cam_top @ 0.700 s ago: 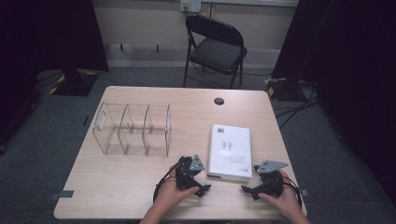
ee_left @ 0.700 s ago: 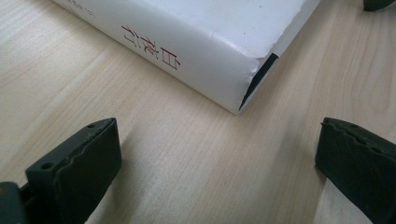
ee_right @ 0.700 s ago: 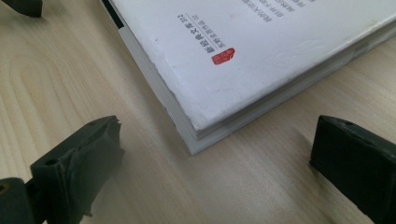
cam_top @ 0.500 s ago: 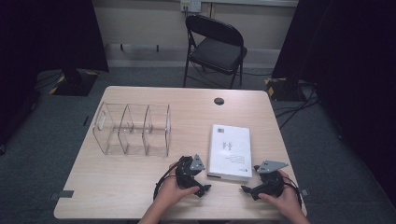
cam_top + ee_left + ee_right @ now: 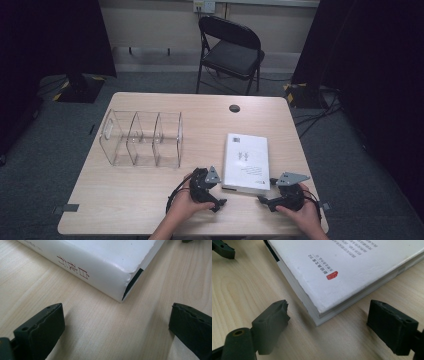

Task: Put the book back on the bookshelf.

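A white book lies flat on the wooden table, right of centre. My left gripper rests at the book's near left corner with its jaws wide open. In the left gripper view that spine corner lies just beyond the gap, and my left gripper holds nothing. My right gripper sits at the near right corner, open too. In the right gripper view the book's corner pokes into my right gripper, and neither pad touches it.
A clear acrylic organiser with three compartments stands left of the book. A round cable hole sits near the far edge. A black folding chair stands beyond the table. Dark curtains hang on both sides.
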Motion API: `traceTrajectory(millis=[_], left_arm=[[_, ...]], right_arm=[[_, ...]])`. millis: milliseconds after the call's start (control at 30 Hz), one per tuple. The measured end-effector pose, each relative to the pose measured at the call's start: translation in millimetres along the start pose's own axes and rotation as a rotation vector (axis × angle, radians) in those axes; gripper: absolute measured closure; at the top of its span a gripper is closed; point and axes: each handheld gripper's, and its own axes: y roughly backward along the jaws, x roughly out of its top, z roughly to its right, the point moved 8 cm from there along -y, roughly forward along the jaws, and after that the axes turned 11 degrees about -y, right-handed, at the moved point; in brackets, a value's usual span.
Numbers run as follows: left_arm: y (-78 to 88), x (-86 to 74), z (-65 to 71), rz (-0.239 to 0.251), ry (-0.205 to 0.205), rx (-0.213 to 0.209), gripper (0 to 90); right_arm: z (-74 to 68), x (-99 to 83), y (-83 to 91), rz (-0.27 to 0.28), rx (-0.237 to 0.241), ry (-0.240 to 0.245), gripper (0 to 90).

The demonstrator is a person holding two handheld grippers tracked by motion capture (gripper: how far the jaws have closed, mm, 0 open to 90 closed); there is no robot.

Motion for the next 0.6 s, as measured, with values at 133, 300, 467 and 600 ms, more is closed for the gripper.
traceTrajectory(millis=[133,300,467,600], left_arm=[[-0.7,0.2,0.2,0.015,0.004,0.004,0.0],[-1.0,0.4,0.3,0.021,0.005,0.005,0.0],[-2.4,2.3,-1.3,0.006,-0.003,-0.005,0.0],[-5.8,6.4,-2.3,-0.009,0.013,0.003,0.0]], right_arm=[[-0.1,2.0,-2.0,0.001,-0.001,-0.001,16.6],[-1.0,2.9,-2.5,0.006,0.005,0.007,20.8],[-2.7,5.2,-2.9,0.022,0.019,0.009,32.8],[-1.9,6.6,-3.1,0.031,0.019,0.007,38.4]])
